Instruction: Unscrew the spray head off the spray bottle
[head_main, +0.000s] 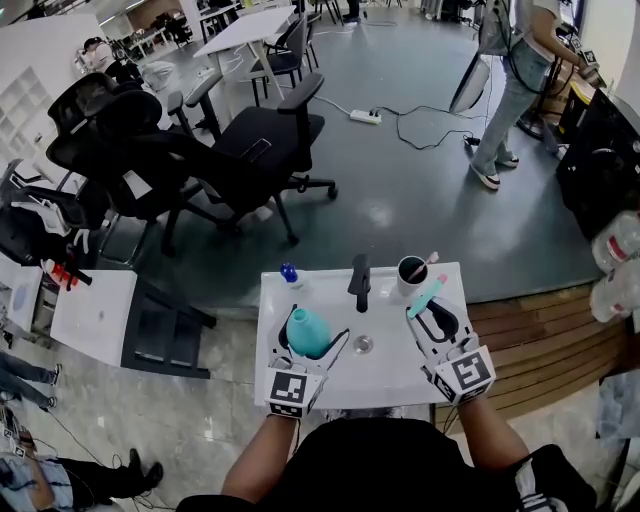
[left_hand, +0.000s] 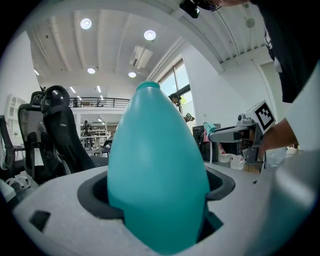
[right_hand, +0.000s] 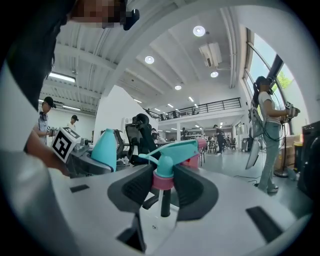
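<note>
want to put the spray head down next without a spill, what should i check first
1. spray head off the bottle: ok, the bottle neck is bare.
2. right gripper shut on spray head: ok.
3. left gripper shut on bottle: ok.
4. bare table between the grippers: ok.
5. liquid in bottle: cannot tell, it is opaque.
</note>
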